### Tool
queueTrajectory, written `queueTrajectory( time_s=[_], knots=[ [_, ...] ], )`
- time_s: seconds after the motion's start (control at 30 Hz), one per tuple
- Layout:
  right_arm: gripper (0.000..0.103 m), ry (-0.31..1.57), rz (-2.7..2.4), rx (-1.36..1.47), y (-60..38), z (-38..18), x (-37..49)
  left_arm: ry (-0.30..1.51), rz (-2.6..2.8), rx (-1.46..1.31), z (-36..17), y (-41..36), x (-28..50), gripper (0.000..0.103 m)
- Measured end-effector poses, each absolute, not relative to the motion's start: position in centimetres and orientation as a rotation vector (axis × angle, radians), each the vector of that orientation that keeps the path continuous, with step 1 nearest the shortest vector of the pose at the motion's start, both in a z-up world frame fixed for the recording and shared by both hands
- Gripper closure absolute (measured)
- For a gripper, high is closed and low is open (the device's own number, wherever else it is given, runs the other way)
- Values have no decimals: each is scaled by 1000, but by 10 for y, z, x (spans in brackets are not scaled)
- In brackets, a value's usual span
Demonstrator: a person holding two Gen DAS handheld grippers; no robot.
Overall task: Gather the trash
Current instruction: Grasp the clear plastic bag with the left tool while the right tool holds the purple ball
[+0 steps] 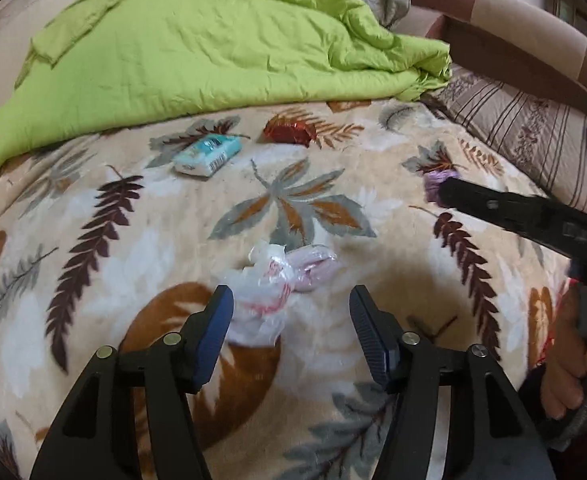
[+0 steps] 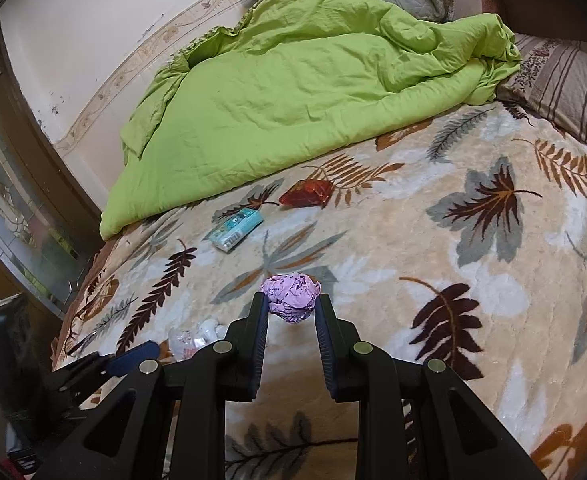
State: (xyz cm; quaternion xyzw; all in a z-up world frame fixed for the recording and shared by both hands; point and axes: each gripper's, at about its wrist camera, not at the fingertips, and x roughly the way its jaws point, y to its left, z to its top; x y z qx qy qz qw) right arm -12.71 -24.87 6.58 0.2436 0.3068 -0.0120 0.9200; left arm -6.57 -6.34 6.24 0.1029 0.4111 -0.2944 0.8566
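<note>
A crumpled clear plastic wrapper [image 1: 283, 280] lies on the leaf-patterned blanket [image 1: 133, 240], just ahead of my left gripper [image 1: 291, 308], which stands open with the wrapper's near end between its blue fingertips. My right gripper [image 2: 291, 308] is shut on a crumpled purple paper ball [image 2: 291, 298], held above the blanket. The ball [image 1: 433, 184] and the right gripper's arm show at the right of the left wrist view. Farther back lie a teal box [image 1: 207, 156] and a red foil wrapper [image 1: 289, 132]; both appear in the right wrist view, box [image 2: 235, 228], foil [image 2: 307, 194].
A bunched green quilt [image 1: 213, 40] covers the far half of the bed. A striped pillow [image 1: 525, 132] lies at the right by the headboard. A hand [image 1: 569, 360] holds the right gripper's handle. A wall and glass-panelled door [image 2: 9, 200] stand left of the bed.
</note>
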Motion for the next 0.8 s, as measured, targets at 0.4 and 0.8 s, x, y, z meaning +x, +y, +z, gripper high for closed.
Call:
queueTrajectory(
  time_s=[0.4,0.8],
  knots=[
    [77,650,-10,496,-244,63,-122,888,-498,142,22,-61,-25,75],
    [77,642,30,384,-211,69,-118,774,-359,64,48,-33,-56,78]
  ],
)
